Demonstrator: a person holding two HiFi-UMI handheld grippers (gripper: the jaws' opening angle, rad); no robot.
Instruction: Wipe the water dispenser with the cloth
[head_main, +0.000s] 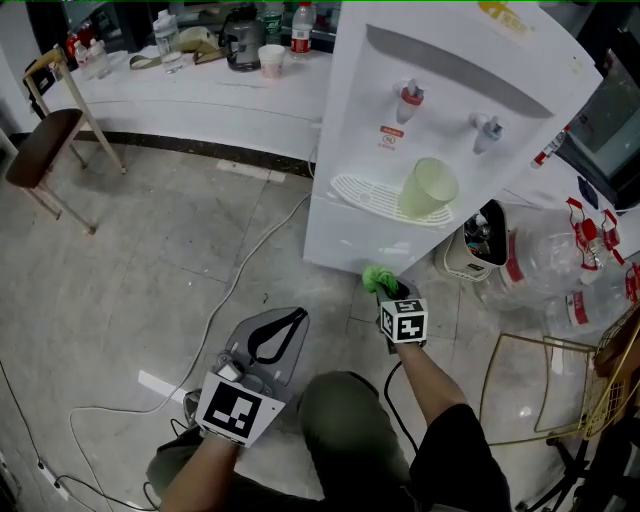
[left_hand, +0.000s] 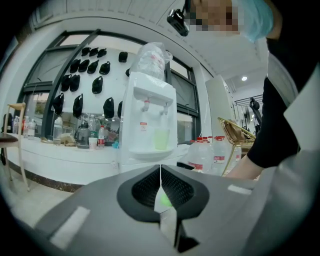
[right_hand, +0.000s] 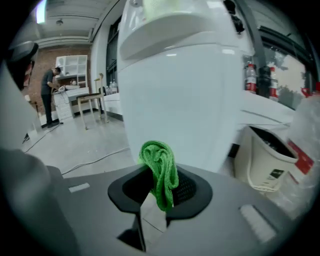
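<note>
A white water dispenser (head_main: 430, 120) stands on the floor, with two taps and a pale green cup (head_main: 428, 187) on its drip tray. My right gripper (head_main: 388, 288) is shut on a bunched green cloth (head_main: 377, 279) low by the dispenser's front bottom edge. In the right gripper view the cloth (right_hand: 160, 172) sticks up from the shut jaws, close before the white front panel (right_hand: 185, 95). My left gripper (head_main: 290, 318) hangs lower left over the floor, jaws shut on nothing. From the left gripper view the dispenser (left_hand: 148, 117) is far off.
A white counter (head_main: 200, 95) with bottles, a kettle and a cup runs behind. A wooden chair (head_main: 50, 135) stands far left. White cables (head_main: 245, 265) cross the tiled floor. Right of the dispenser are a small bin (head_main: 478, 240), water jugs (head_main: 560, 270) and a gold wire rack (head_main: 560, 390).
</note>
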